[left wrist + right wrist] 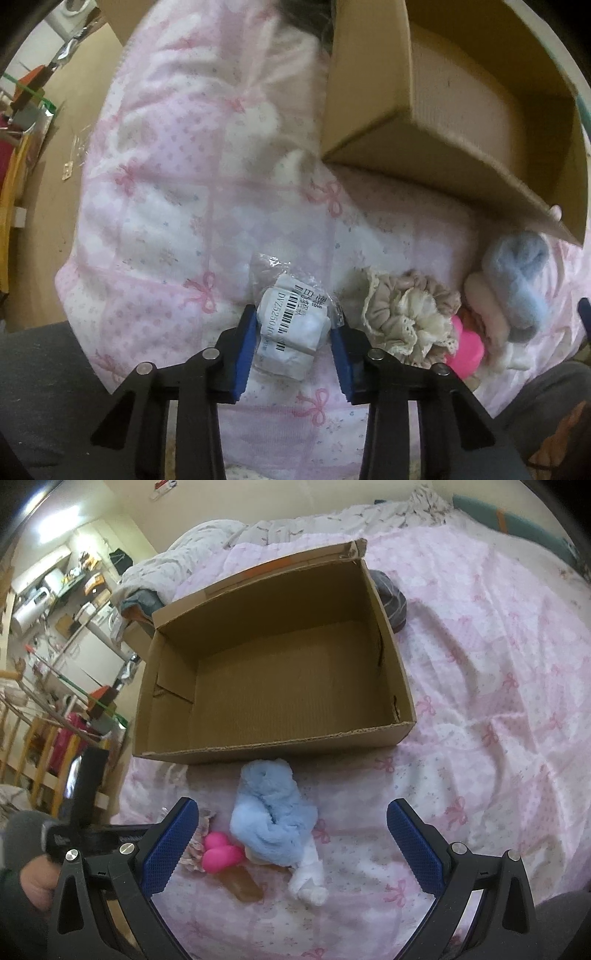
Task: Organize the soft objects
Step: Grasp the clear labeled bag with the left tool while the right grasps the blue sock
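My left gripper (293,334) has its blue pads on both sides of a small clear-wrapped white packet with a barcode label (291,325), shut on it just above the pink bedspread (166,184). Right of it lie a beige lace scrunchie (402,314), a pink heart-shaped piece (467,345) and a blue fluffy sock (517,280). My right gripper (291,845) is wide open and empty, low over the blue fluffy sock (271,816), a white sock (308,878) and the pink heart piece (219,854). The open cardboard box (266,746) stands empty behind them.
The bed's left edge drops to a cluttered room with wooden racks (40,760). A grey garment (393,598) lies beside the box's far right corner. A rumpled duvet (221,535) lies behind the box. The box (424,147) looms close at the upper right in the left wrist view.
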`<state>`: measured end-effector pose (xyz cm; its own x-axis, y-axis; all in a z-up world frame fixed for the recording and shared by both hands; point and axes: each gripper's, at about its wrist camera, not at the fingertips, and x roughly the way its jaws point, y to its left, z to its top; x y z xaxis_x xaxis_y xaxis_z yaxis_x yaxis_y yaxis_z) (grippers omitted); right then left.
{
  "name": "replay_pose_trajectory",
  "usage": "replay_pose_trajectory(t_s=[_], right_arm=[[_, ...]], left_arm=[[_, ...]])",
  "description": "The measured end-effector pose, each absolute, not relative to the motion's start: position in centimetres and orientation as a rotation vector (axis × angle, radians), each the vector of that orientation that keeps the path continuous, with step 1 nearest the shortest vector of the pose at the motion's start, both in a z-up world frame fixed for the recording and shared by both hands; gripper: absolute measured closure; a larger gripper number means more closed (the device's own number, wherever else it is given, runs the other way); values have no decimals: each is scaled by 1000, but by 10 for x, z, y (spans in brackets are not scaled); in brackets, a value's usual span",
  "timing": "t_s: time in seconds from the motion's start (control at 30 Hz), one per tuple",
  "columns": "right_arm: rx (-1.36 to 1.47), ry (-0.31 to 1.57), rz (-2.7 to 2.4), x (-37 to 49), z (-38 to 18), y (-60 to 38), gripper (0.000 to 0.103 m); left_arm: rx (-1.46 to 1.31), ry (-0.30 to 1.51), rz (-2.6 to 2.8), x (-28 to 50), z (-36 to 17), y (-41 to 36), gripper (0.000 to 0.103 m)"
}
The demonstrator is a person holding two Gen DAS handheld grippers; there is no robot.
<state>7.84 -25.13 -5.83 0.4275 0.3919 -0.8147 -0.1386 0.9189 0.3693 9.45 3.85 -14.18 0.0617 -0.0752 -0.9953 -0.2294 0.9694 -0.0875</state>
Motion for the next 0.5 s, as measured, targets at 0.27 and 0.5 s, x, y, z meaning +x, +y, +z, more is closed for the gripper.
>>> replay_pose_trajectory(t_s=[0.27, 0.5], right_arm=[[196, 1195, 434, 90, -81, -221, 13], [-23, 1233, 449, 87, -104, -179, 13]], left_arm=[[-252, 1391, 152, 91, -102, 51, 70], [-228, 1377, 129, 84, -104, 40, 70]])
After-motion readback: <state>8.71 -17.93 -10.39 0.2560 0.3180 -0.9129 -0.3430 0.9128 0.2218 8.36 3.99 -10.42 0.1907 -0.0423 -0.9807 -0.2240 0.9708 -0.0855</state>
